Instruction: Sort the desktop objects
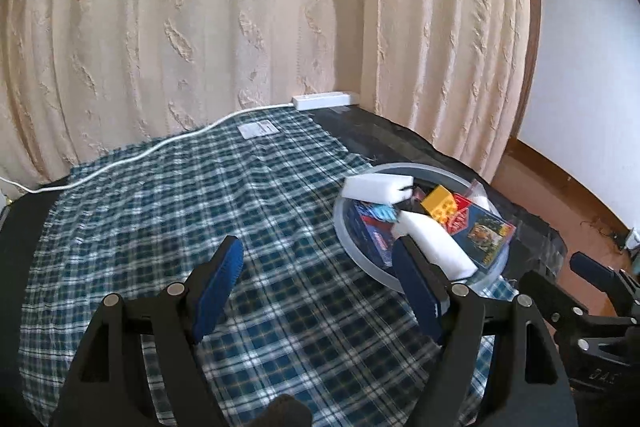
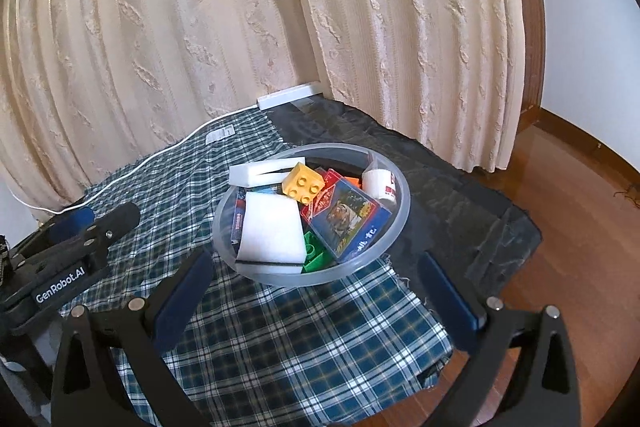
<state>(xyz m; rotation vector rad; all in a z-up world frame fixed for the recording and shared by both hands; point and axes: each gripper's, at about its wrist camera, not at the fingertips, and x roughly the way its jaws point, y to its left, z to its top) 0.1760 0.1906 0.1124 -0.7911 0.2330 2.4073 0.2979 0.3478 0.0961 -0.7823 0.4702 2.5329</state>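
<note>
Across the upper half of both frames a cream curtain (image 2: 280, 27) is hanging, and below it the surface (image 2: 460, 187) is lying under a plaid cloth (image 1: 160, 211) that is covering most of the lower left of the left wrist view. At the centre of the right wrist view a clear plastic bowl (image 2: 394, 239) is sitting on the cloth's edge, holding the sorted things: two white sponges (image 2: 272, 227), a blue card box (image 2: 352, 219), a yellow brick (image 2: 304, 183), a green brick (image 2: 316, 255), red packets and a small white cup. A white power strip (image 1: 324, 99) is lying at the far edge, its cable trailing toward the left.

The left hand-held gripper (image 1: 318, 259) is hovering over bare cloth at the lower middle of its frame, its blue fingers apart and holding nothing. The right hand-held gripper (image 2: 316, 281) is sitting just before the bowl, fingers spread wide and also holding nothing.

Judging from the cloth, which is showing no loose item, the sorting is looking nearly finished. To do this step well, the person should be sweeping both cameras over the cloth for anything missed. The near sponge is resting high on the pile, so any added piece should be going in low and gently, lest the heap spill over the rim.
</note>
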